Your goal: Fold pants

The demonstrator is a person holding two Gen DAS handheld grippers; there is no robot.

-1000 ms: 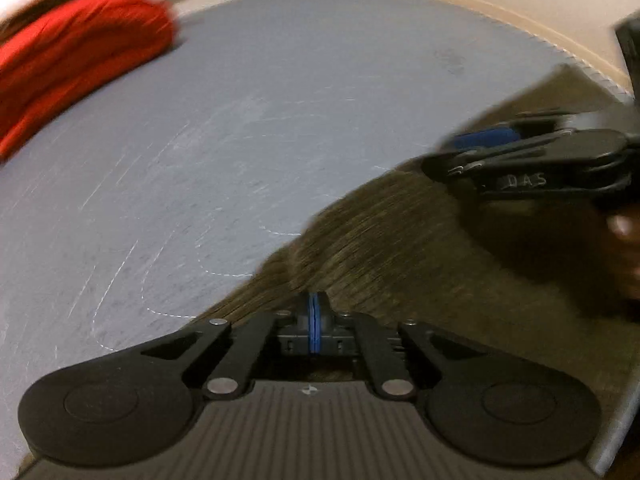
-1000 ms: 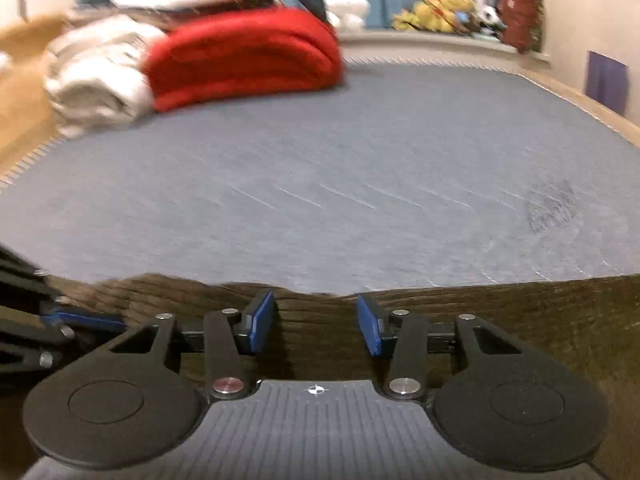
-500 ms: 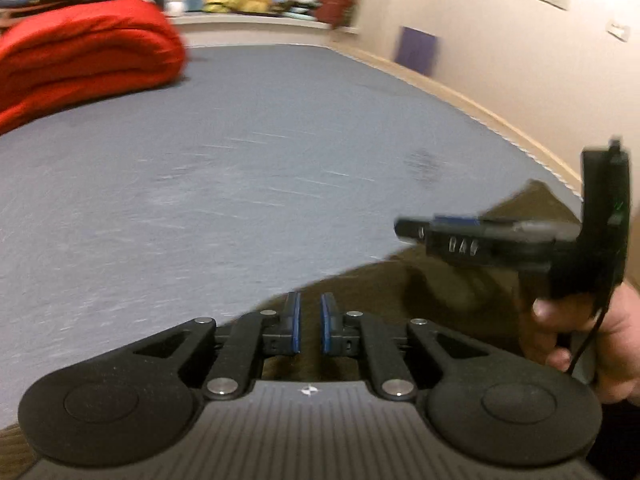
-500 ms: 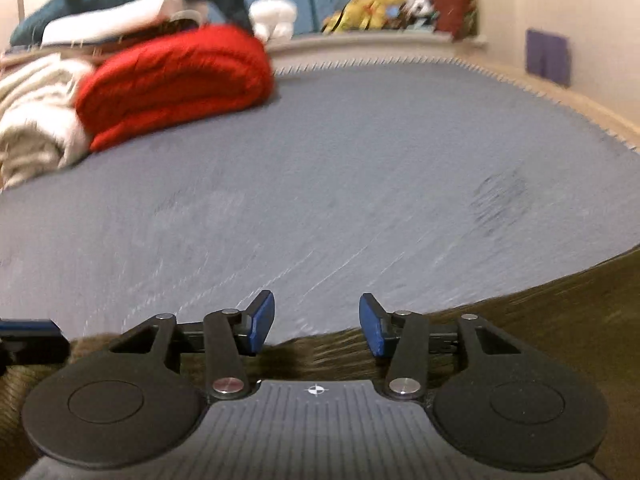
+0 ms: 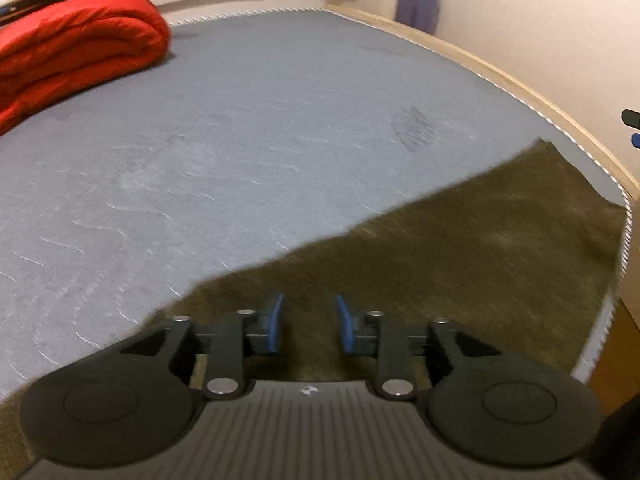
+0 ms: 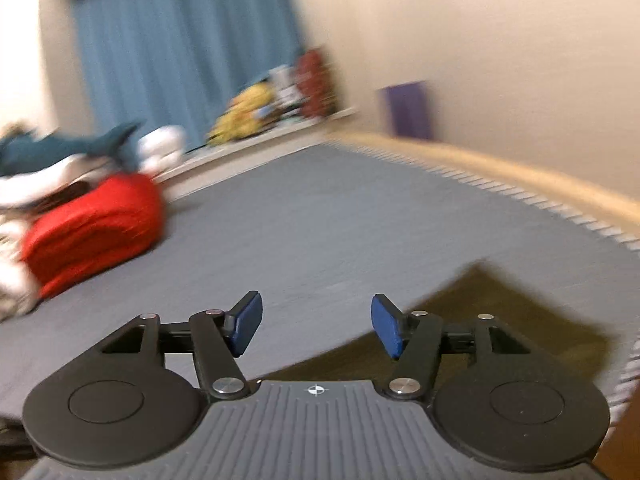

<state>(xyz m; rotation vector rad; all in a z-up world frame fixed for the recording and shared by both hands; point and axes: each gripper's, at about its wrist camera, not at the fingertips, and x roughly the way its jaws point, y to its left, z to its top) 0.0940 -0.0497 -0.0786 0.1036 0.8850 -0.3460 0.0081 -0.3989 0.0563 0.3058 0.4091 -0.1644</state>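
Olive-brown corduroy pants (image 5: 472, 248) lie flat on the near right part of the grey mattress (image 5: 248, 128), reaching its right edge. My left gripper (image 5: 308, 326) hovers just above the pants' near edge; its jaws are opening and nothing is between the blue pads. In the right wrist view, my right gripper (image 6: 316, 326) is lifted above the bed, its jaws opening with nothing between them; a corner of the pants (image 6: 480, 304) lies below and to its right. The tip of the right gripper (image 5: 632, 128) shows at the left wrist view's right border.
A folded red blanket (image 5: 72, 56) lies at the far left of the mattress, with white bedding (image 6: 12, 280) and a blue plush shark (image 6: 72, 146) behind it. Stuffed toys (image 6: 256, 112) sit on a ledge by the blue curtain (image 6: 180, 48). A wooden bed edge (image 5: 520, 80) borders the wall.
The left gripper, shut on the pants' edge a second ago, has let go, opened and risen. The right gripper has opened wider, lifted and swung right, out of the left view's middle.
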